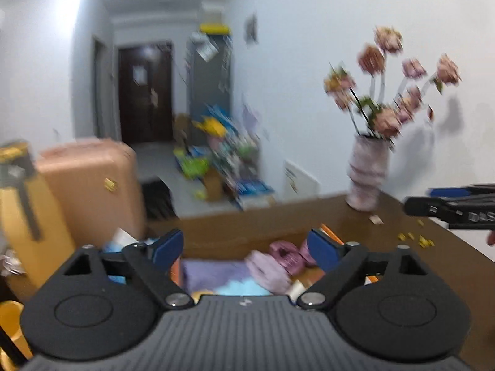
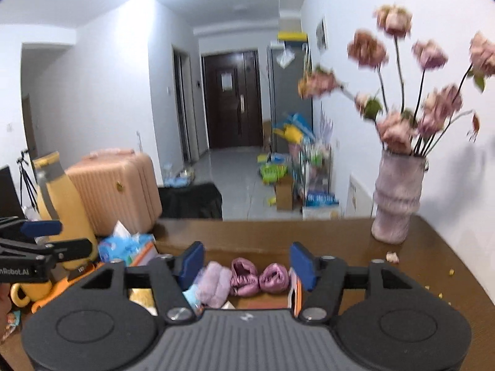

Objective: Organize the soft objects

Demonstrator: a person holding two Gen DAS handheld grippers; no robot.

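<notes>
Now both released and empty, left gripper [image 1: 244,249] and right gripper [image 2: 247,262] above the cardboard box [image 2: 263,301], pink slippers [image 2: 258,278] and lilac plush [image 2: 213,284] inside, presumably deposited there for tidying.

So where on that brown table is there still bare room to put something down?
The bare stretch is the brown table between the cardboard box of soft things and the vase, though small crumbs dot it. The left end is crowded: yellow bottle, tissue pack, yellow mug.
</notes>
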